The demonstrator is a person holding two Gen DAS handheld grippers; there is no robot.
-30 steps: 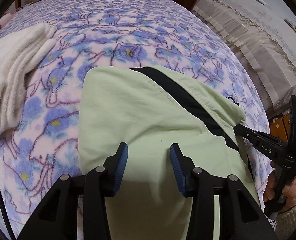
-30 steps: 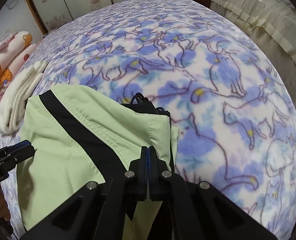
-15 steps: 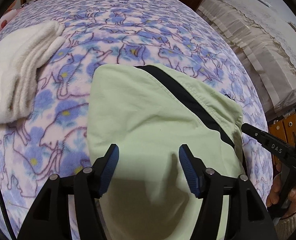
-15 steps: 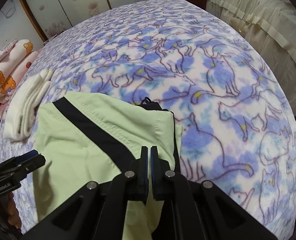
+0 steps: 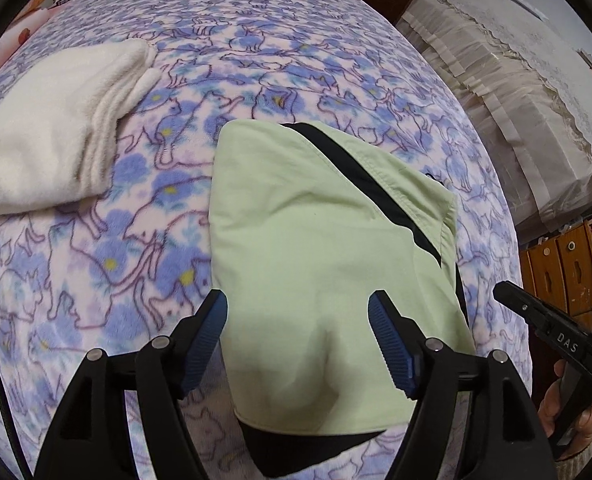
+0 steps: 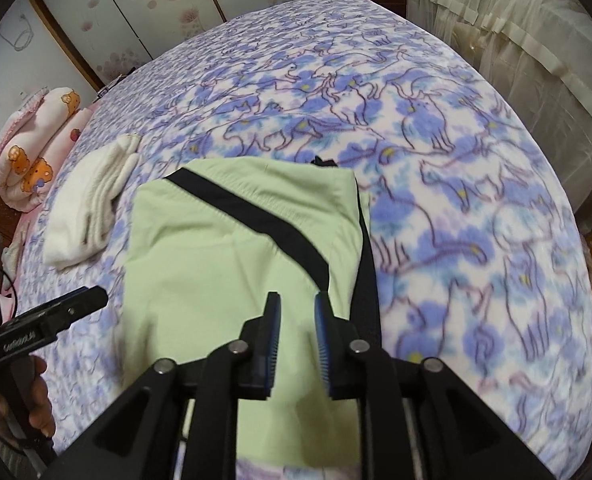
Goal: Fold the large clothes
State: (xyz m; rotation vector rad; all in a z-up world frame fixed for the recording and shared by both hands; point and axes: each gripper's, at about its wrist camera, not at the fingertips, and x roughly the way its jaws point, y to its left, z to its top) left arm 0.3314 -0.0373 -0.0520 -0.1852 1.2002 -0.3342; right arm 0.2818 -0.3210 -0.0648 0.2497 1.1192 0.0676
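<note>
A: The cat-print blanket [image 5: 280, 64] is a broad, soft bed; the green garment [image 5: 320, 248] lies folded on it, beside the white towel [image 5: 52, 128].

B: Yes; the left gripper [image 5: 298, 332] gapes wide; the right gripper [image 6: 296, 338] has just been parting; neither pinches cloth, so probably letting go.

Black hand-held grippers, blue ribbed pads

Left hand-held gripper [image 5: 298, 344] and right hand-held gripper [image 6: 297, 344]: silver screws, white lettering on side.

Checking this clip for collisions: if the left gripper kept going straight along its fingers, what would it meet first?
Most likely the folded light green garment lying on the bed; the left gripper, jaws open and just widened with nothing held, points down at it. Depth is unclear.
</note>
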